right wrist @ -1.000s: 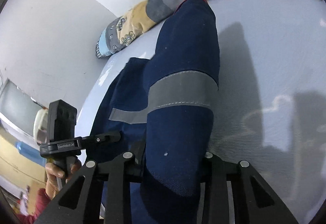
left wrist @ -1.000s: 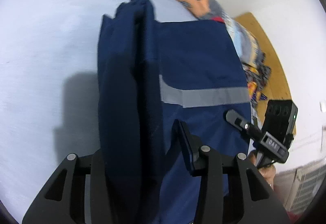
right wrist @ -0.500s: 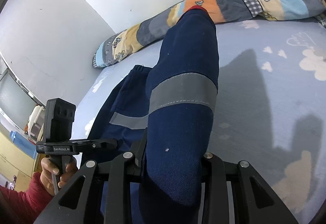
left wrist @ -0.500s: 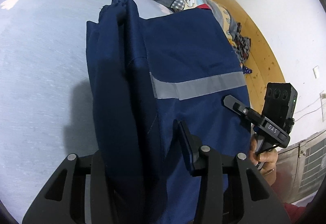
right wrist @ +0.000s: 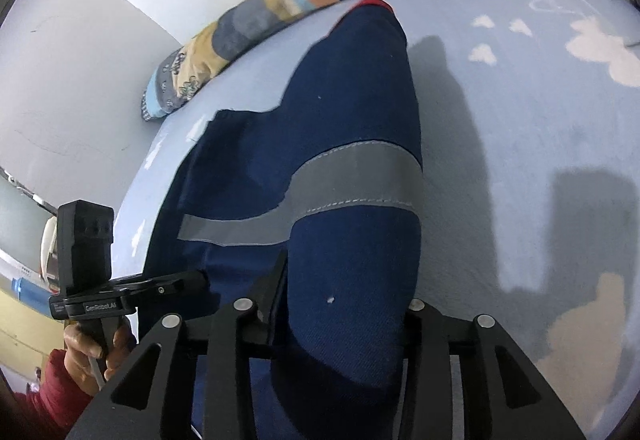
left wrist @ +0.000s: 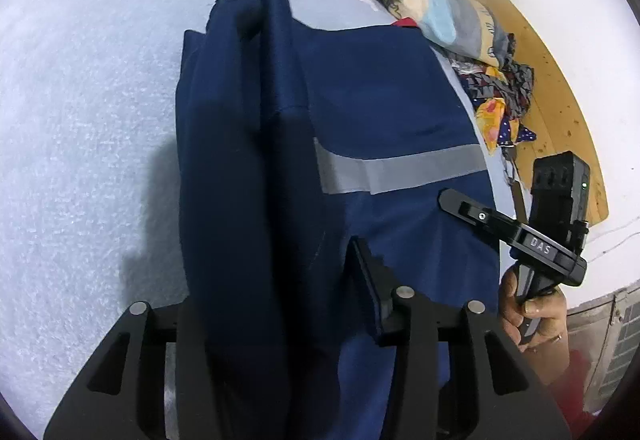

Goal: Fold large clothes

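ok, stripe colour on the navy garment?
Grey band across the navy garment; clearest in the right wrist view.

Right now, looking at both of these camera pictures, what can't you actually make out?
- Left wrist view: the left gripper fingertips, buried in the navy garment.
- Right wrist view: the right gripper right finger, behind the fabric fold.
- Both views: the garment's near end, cut off by the bottom edge.
- Left wrist view: the colourful pile, too small to identify.

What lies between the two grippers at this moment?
The navy work garment, with its grey reflective stripe, spans between the left gripper and right gripper; each is clamped on an edge. Both wrist views show it.
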